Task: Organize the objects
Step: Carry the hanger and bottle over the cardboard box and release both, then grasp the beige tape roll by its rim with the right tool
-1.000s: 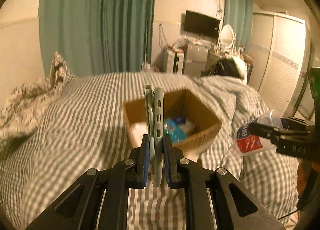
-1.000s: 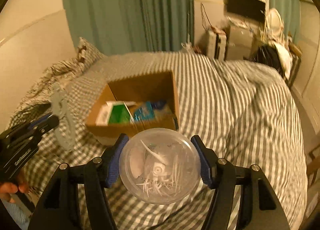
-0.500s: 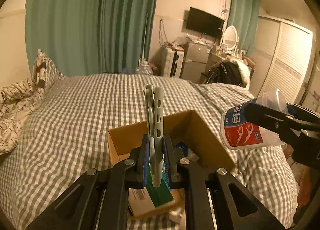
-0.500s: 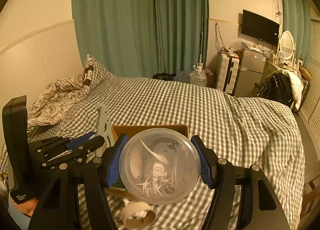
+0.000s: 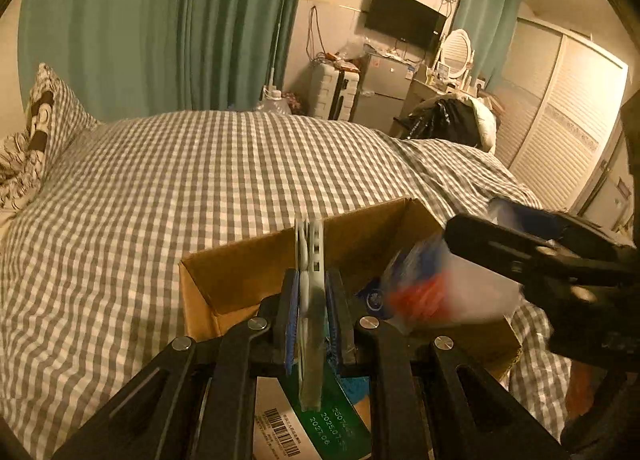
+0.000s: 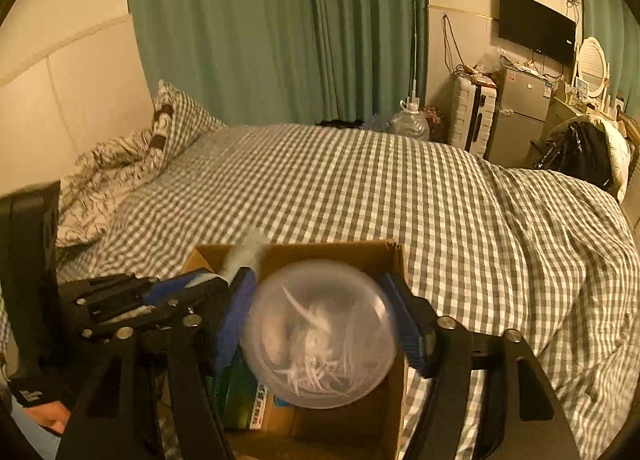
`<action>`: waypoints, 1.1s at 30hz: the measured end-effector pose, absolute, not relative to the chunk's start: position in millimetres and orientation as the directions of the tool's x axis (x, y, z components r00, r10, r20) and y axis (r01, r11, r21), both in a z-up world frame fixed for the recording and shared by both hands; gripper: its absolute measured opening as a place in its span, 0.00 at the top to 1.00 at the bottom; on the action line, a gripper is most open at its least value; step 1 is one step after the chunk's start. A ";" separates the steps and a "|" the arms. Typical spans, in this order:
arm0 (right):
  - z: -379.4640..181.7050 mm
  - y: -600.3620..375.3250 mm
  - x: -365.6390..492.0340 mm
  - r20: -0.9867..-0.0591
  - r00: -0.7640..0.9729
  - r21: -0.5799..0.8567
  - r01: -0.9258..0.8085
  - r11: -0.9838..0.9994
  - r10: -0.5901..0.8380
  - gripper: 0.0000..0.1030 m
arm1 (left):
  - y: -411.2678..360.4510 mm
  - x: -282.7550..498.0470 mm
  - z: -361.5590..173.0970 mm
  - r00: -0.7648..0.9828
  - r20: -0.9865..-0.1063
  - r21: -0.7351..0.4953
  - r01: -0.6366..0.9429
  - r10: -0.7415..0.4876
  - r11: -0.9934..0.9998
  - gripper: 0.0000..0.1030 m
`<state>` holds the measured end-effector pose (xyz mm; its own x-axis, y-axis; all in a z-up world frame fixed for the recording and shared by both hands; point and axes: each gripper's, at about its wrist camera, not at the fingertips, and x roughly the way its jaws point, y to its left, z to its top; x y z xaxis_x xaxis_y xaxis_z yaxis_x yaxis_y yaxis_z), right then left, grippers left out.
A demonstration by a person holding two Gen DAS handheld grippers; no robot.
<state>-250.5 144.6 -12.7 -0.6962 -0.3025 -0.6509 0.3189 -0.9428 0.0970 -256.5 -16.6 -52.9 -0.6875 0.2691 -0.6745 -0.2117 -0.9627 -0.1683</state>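
Note:
An open cardboard box (image 5: 248,268) stands on the checked bed; it also shows in the right wrist view (image 6: 332,250). My left gripper (image 5: 312,300) is shut on a thin pale green comb-like piece (image 5: 310,256), held upright over the box. My right gripper (image 6: 320,328) is shut on a clear round plastic jar (image 6: 320,334) of white picks, held over the box. In the left wrist view the jar (image 5: 432,292) shows its red and blue label, blurred. A green and white carton (image 5: 320,432) lies inside the box.
The grey checked duvet (image 6: 360,188) covers the bed. A pillow (image 6: 180,120) and rumpled bedding lie at the left. Green curtains, a suitcase (image 6: 472,116), a small fridge (image 6: 520,108) and a wardrobe (image 5: 560,132) stand beyond the bed.
Both grippers have moved closer over the box and lower. The right gripper with the jar has come in beside the left gripper; the jar is blurred by motion.

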 end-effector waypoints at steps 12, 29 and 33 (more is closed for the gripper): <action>46.7 168.5 -180.3 -0.587 -0.762 0.034 0.314 -0.949 -0.273 0.16 | -16.2 -201.1 -0.5 -0.760 -0.628 -0.069 -0.162 0.169 -0.984 0.22; -1.6 158.8 -69.6 -0.646 -0.722 0.007 0.321 -0.947 -0.250 0.05 | -51.1 -74.9 -30.1 -0.820 -0.572 0.086 -0.048 -0.009 -0.995 0.05; -60.0 146.6 -75.3 -0.699 -0.667 0.031 0.333 -0.942 -0.258 0.05 | -52.4 -71.7 -71.0 -0.795 -0.606 0.075 -0.015 -0.034 -0.997 0.05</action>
<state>-75.3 146.6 -60.0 -0.6673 -0.2584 -0.6986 0.3329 -0.9424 0.0306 -71.7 -52.4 -71.0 -0.7951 -0.0341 -0.6055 -0.0147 -0.9970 0.0754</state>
